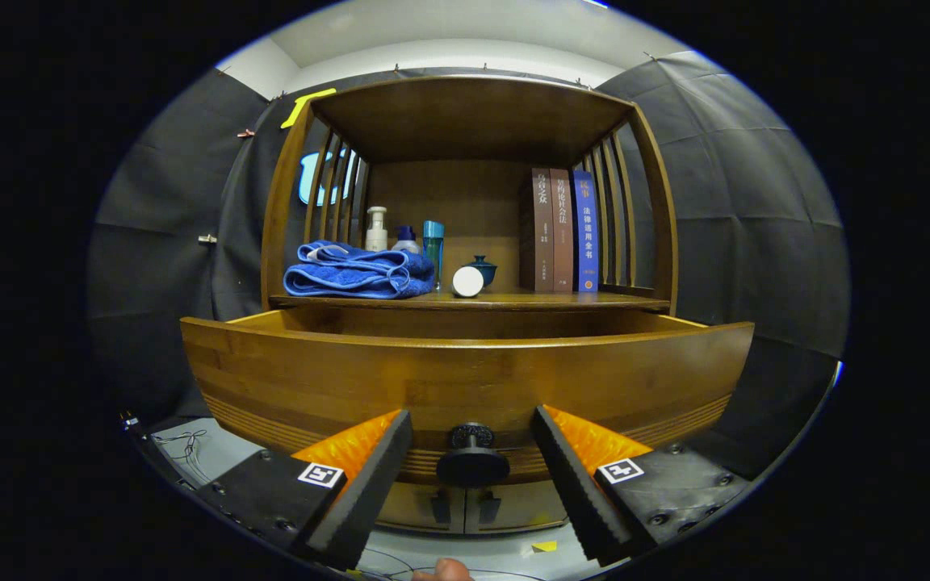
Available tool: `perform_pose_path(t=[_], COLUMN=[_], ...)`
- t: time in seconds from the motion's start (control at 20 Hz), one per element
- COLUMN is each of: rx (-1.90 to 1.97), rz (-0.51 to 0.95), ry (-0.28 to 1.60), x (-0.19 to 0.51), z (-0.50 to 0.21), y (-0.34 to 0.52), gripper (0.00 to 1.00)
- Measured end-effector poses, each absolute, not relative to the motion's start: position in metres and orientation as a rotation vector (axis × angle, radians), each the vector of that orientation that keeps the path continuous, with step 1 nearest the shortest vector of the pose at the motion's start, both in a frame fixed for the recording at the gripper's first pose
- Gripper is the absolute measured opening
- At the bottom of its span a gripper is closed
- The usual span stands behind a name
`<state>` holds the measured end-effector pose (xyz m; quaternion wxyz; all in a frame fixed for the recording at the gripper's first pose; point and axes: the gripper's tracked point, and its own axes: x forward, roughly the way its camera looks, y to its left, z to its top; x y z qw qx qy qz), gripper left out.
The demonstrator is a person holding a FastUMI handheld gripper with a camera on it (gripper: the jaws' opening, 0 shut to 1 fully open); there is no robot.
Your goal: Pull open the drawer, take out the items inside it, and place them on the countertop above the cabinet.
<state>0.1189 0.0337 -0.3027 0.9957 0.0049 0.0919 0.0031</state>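
— What is the claw (471, 452) doing?
— It is gaping wide, its fingers flanking the dark round knob (472, 458) without touching it.
— And the drawer (465, 379)?
— It is standing pulled open just ahead; beyond it, the worktop (513, 300) is carrying a folded blue towel (356, 271), bottles (404, 234) and books (559, 230).

gripper (471, 440) open, astride knob (472, 458) | drawer (465, 371) pulled out
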Motion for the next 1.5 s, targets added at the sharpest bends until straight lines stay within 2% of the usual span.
perform_pose_path(t=[0.9,1.5], rx=[-0.032,-0.022], rz=[0.011,0.028], ry=[0.233,0.232], x=[0.224,0.23], z=[-0.315,-0.311], y=[0.038,0.042], gripper=[1.0,0.98])
